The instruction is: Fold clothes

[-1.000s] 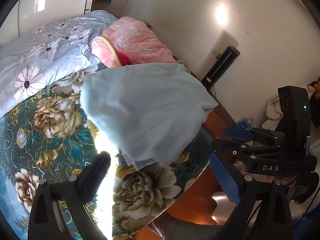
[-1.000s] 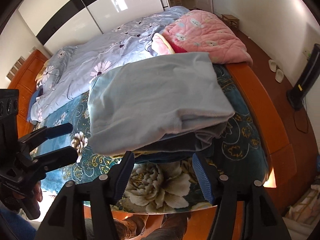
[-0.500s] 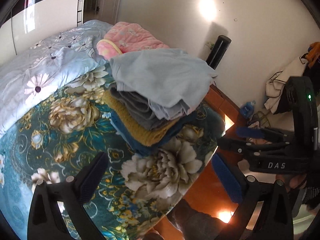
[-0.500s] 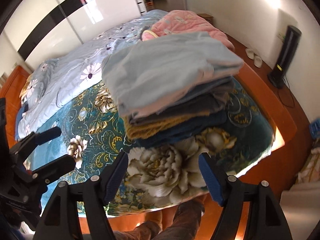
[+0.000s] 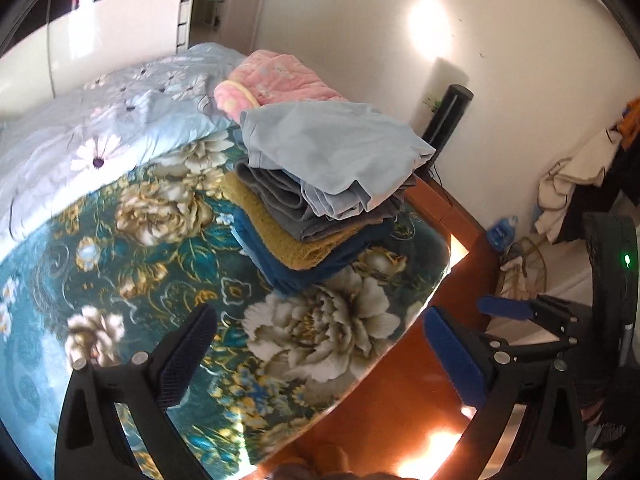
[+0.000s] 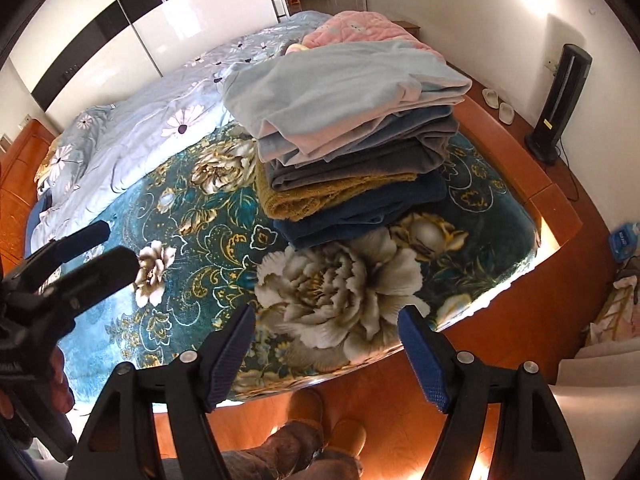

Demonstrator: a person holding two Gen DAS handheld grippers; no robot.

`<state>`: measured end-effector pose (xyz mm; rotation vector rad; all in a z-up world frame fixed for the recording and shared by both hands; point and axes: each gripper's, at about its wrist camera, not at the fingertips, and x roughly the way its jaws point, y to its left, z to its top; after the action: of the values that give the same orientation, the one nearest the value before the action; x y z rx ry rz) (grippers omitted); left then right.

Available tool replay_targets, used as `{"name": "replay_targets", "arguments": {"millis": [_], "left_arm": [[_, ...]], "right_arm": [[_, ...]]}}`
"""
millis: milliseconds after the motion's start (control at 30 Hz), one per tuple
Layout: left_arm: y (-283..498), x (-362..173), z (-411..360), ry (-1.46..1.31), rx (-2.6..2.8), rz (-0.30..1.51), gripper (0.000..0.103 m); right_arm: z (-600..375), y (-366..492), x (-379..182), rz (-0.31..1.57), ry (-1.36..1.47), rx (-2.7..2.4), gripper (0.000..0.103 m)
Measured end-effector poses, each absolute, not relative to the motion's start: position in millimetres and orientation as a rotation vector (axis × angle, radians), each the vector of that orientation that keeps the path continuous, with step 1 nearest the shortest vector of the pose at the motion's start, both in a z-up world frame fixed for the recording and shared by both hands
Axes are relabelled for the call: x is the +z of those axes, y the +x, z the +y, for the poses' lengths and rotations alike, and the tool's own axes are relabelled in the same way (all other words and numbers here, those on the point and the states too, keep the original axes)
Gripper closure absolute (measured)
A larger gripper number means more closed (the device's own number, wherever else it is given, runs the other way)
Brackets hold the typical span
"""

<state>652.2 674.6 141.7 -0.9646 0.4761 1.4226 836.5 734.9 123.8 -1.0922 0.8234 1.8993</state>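
Left wrist view: bedroom, teal floral bedspread, white wall beyond. Folded clothes stack sits near bed's corner, light blue garment on top. Your left gripper spread wide, nothing held.

Right wrist view: same bed, wardrobe behind. Stack well ahead of your right gripper; jaws just opened wider, nothing between them.

Stack of folded clothes on the bed near its right edge, quilt far left, tower fan on the floor far right
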Motion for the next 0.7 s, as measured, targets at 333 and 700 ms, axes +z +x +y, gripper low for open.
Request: {"name": "replay_targets", "arguments": {"millis": [333,700], "left_arm": [[681,137,665,-0.985,1.504,0.557,0.000],[703,134,656,-0.988,1.551,0.590,0.000]], "right_arm": [[721,854,132,0.793,-1.084,1.963,0.026],[714,880,131,0.809,-1.058,1.963,0.026]]}}
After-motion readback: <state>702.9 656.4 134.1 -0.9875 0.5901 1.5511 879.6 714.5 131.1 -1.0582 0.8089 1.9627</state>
